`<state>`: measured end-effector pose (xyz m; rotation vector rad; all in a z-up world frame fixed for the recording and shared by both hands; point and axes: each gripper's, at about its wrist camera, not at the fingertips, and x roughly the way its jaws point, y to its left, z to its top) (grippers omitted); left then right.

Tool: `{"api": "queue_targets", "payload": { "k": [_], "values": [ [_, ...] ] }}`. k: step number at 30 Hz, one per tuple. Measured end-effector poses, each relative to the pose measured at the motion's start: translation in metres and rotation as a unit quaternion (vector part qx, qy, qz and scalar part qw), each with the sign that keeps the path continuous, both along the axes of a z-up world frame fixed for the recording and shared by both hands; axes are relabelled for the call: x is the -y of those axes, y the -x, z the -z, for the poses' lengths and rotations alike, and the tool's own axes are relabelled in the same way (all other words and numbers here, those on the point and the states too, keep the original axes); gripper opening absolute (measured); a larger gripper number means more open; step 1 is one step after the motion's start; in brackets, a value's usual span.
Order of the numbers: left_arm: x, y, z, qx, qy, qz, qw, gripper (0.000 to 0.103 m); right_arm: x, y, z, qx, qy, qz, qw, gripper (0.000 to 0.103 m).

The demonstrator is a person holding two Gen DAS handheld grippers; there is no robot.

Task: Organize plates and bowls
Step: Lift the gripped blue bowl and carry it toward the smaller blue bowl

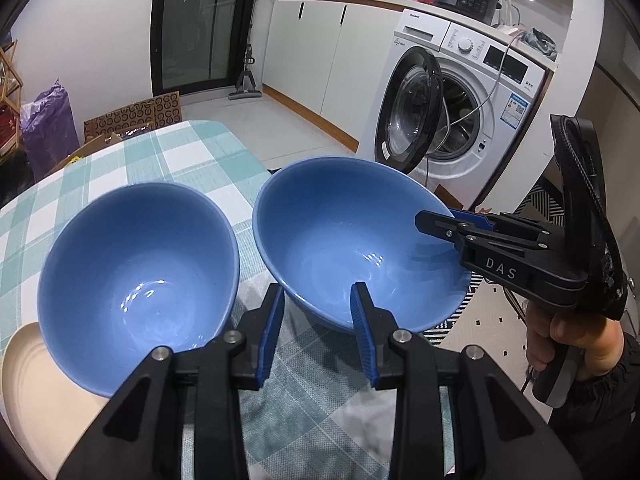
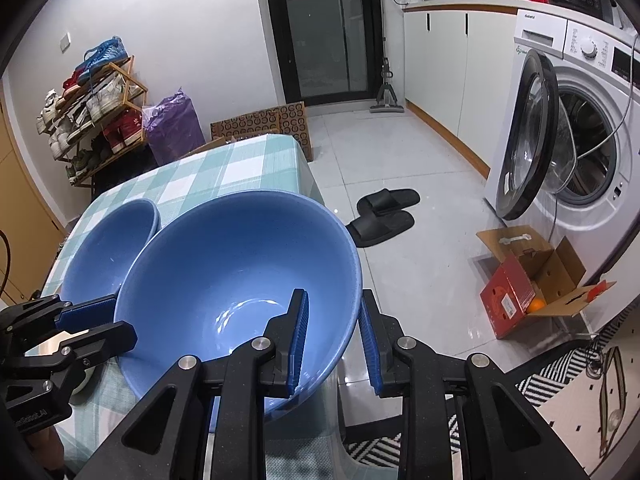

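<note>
Bowls at an early stage of sorting. Two blue bowls occupy the counter (image 1: 192, 148), which is covered with a green-and-white checked cloth. The larger bowl (image 1: 352, 240) is at the counter's near right corner, tilted, with part of its body past the counter edge in the right wrist view; whether its base touches the cloth cannot be told. The left hand-held gripper (image 1: 318, 332) straddles its near rim, one pad outside the wall and one inside, jaws narrow and closed on the rim. The right hand-held gripper (image 2: 334, 340) clamps the rim on the bowl's right side in the same manner, jaws narrow, one pad inside and one outside the wall. Both grippers thus hold one and the same bowl.

The smaller bowl (image 1: 140, 272) is just to the left, beside the larger bowl and not nested with it; in the left wrist view it appears to rest on the edge of a cream plate (image 1: 36, 384) at the counter's near left corner, though the contact itself is hidden.

Judged progress: little is done. The bowls are unstacked, and the plate is not gathered with any other plate; none is visible. Remaining steps likely include nesting one bowl in the other and giving the plate a place of its own. The bowl's position over the counter edge makes a slip the chief hazard.
</note>
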<state>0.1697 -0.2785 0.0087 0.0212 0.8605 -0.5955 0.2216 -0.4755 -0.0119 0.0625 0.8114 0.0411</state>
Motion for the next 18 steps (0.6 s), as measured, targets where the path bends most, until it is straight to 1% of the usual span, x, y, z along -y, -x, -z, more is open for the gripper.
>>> {"api": "queue_targets", "payload": {
  "k": [18],
  "values": [
    [-0.01, 0.009, -0.029, 0.033, 0.01, -0.001, 0.9994, 0.033, -0.011, 0.026, -0.044, 0.046, 0.012, 0.003, 0.999, 0.026]
  ]
}}
